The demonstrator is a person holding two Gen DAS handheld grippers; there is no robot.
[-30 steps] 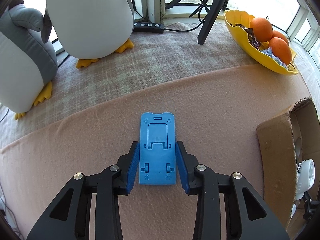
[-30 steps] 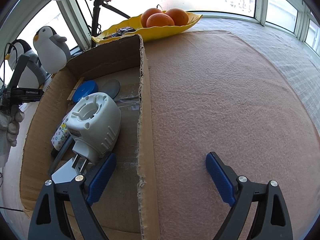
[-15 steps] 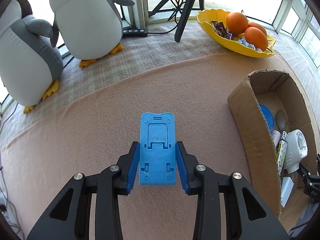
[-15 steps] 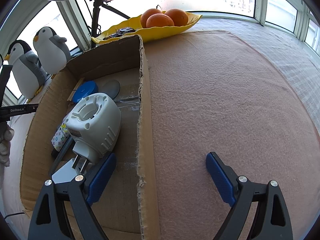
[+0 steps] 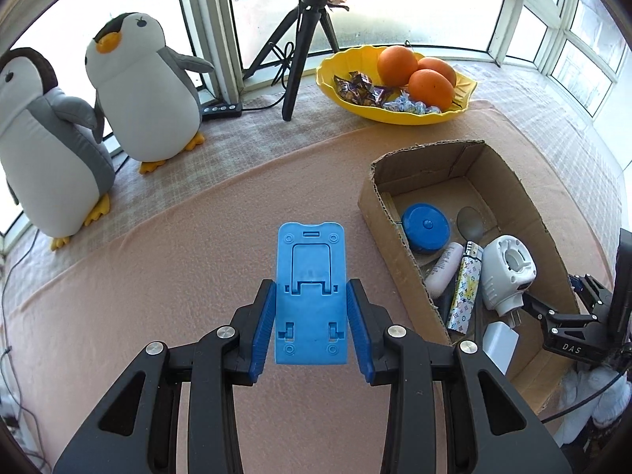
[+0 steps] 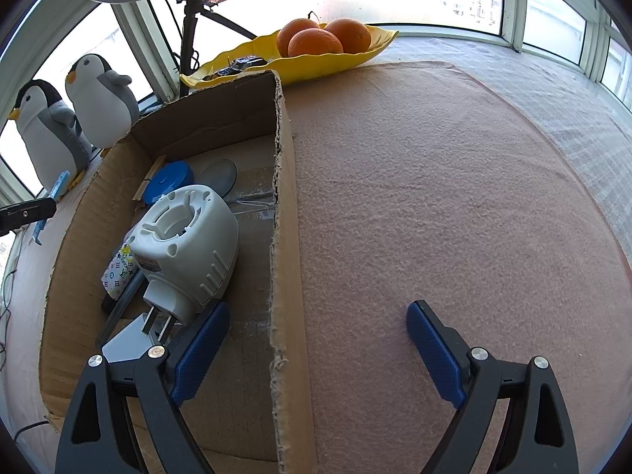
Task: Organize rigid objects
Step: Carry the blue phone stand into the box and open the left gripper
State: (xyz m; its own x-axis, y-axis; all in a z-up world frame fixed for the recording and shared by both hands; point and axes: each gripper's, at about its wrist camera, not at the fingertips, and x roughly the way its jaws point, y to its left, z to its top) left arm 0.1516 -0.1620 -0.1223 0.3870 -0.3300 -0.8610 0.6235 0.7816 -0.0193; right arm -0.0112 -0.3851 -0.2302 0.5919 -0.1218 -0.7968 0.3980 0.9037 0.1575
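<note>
My left gripper (image 5: pixel 311 330) is shut on a blue plastic phone stand (image 5: pixel 311 276) and holds it in the air above the pink cloth, left of the cardboard box (image 5: pixel 399 237). The stand also shows edge-on at the far left of the right wrist view (image 6: pixel 49 207). The box (image 6: pixel 282 197) holds a white plug-in device (image 6: pixel 185 245), a blue round case (image 6: pixel 168 181), a patterned lighter (image 5: pixel 466 288), a pink tube (image 5: pixel 444 272) and a grey disc (image 5: pixel 470 223). My right gripper (image 6: pixel 316 339) is open and empty, straddling the box's right wall.
A yellow bowl (image 5: pixel 355 108) with oranges (image 5: pixel 430 83) and sweets stands at the back. Two plush penguins (image 5: pixel 146 91) stand at the back left by the window. A black tripod (image 5: pixel 304 39) and a cable remote (image 5: pixel 221 110) are behind the cloth.
My left gripper has risen and pulled back with the blue stand, so the box and its contents have come into its view. The right gripper has not moved.
</note>
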